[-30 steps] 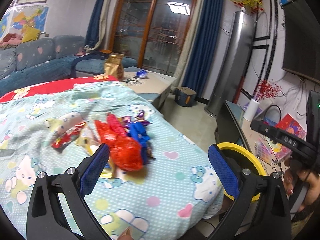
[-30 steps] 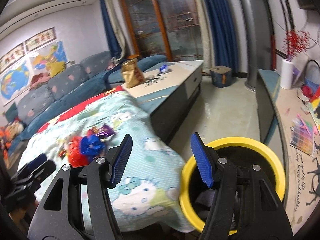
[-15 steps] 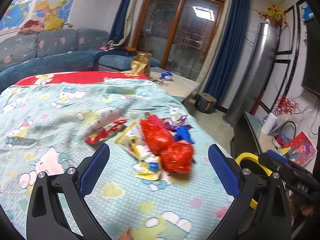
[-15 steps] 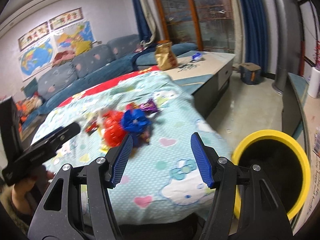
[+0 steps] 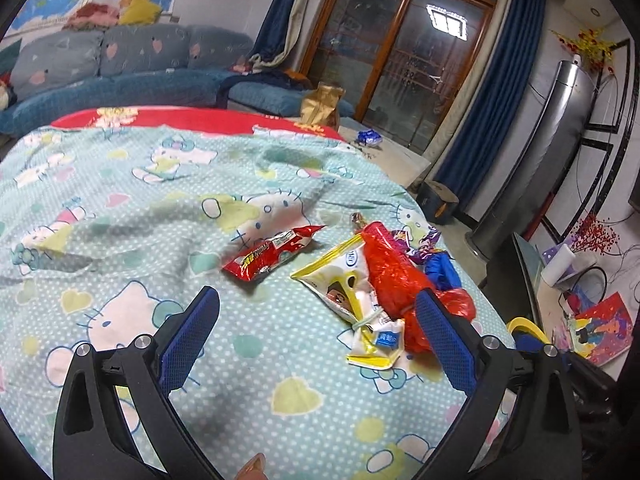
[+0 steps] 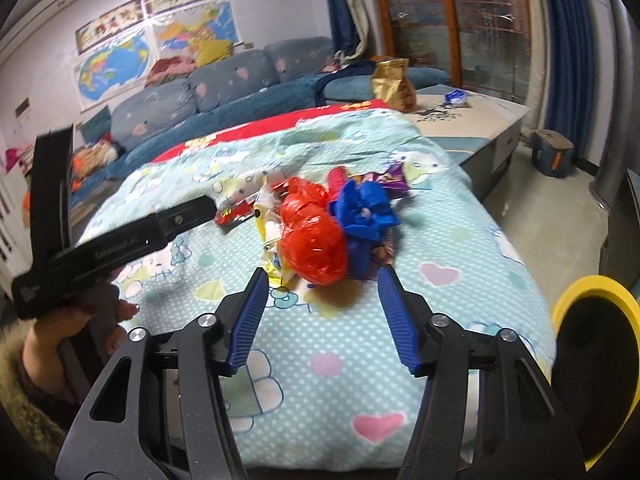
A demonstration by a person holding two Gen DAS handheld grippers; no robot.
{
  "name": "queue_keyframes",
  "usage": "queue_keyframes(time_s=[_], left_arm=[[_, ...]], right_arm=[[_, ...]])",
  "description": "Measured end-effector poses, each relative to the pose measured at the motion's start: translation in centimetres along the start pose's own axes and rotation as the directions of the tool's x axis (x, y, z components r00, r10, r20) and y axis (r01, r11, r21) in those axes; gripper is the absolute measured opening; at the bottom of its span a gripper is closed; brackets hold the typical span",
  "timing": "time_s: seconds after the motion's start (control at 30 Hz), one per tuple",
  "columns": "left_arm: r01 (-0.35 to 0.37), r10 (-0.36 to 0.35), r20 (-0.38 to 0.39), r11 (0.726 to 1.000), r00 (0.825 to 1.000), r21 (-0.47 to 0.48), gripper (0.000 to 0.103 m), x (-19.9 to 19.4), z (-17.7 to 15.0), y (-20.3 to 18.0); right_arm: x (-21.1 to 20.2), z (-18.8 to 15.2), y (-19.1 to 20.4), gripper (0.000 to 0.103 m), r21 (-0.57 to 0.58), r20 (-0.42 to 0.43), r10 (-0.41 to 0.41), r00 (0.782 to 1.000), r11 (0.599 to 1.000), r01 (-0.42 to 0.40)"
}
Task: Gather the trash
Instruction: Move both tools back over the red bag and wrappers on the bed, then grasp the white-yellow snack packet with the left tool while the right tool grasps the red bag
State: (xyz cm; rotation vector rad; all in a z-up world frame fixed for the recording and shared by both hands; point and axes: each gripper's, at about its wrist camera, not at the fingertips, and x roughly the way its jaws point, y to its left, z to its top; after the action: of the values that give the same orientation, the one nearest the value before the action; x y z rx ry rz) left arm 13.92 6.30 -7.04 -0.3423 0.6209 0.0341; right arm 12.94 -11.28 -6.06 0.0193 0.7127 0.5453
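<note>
A pile of trash lies on the cartoon-print blanket (image 5: 120,208): a crumpled red plastic bag (image 5: 392,272) (image 6: 312,240), a blue crumpled wrapper (image 5: 440,272) (image 6: 364,208), a yellow-and-white packet (image 5: 348,284), a red snack packet (image 5: 272,254) (image 6: 236,212) and a purple wrapper (image 6: 388,180). My left gripper (image 5: 316,304) is open and hovers just short of the yellow-and-white packet. My right gripper (image 6: 323,276) has its jaws closing, with nothing between them. The red bag sits just beyond its tips. A yellow-rimmed black bin (image 6: 592,288) (image 5: 524,326) stands at the bed's right.
A hand (image 6: 60,328) holds the left tool's black body (image 6: 120,240) left of the pile. A low table (image 6: 480,120) behind the bed carries a brown paper bag (image 6: 392,84). A blue sofa (image 5: 120,64) lines the back wall. A cluttered bench (image 5: 580,312) runs along the right.
Both views have swung left, away from the yellow bin and onto the trash pile, which is now closer and more central. The right jaws stand slightly narrower.
</note>
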Motion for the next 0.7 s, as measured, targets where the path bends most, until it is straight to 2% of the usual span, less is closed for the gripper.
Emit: queue_keyframes(time_s=[0.1,0.23,0.43,0.57,0.7], left_arm=[[0.028,-0.028,-0.032,0.999,0.999,-0.019,0.08,1.0,0.3,0.5],[0.066,-0.069,-0.08,0.997,0.994,-0.04,0.068,2.5,0.5,0.4],[0.105,-0.111,-0.123,0.993,0.986,-0.058,0.056,4.5,1.1,-0.1],[0.123,-0.132,-0.138,0.99,0.981,-0.072,0.051,5.7,1.5,-0.3],[0.151,-0.167,-0.151,0.982,0.974,-0.111,0.042,6.9,1.8,-0.1]], right_arm=[[1.0,0.0,0.4,0.047,-0.013,-0.011,-0.002,1.0,1.0,0.002],[2.3,0.3,0.9,0.042,-0.018,-0.022,0.001,1.0,1.0,-0.001],[3.4,0.6,1.2,0.03,-0.01,-0.035,0.01,0.999,1.0,-0.011],[4.0,0.8,1.6,0.015,-0.013,-0.044,0.02,0.999,1.0,-0.02],[3.8,0.6,1.8,0.007,-0.013,-0.048,0.033,0.998,0.999,-0.033]])
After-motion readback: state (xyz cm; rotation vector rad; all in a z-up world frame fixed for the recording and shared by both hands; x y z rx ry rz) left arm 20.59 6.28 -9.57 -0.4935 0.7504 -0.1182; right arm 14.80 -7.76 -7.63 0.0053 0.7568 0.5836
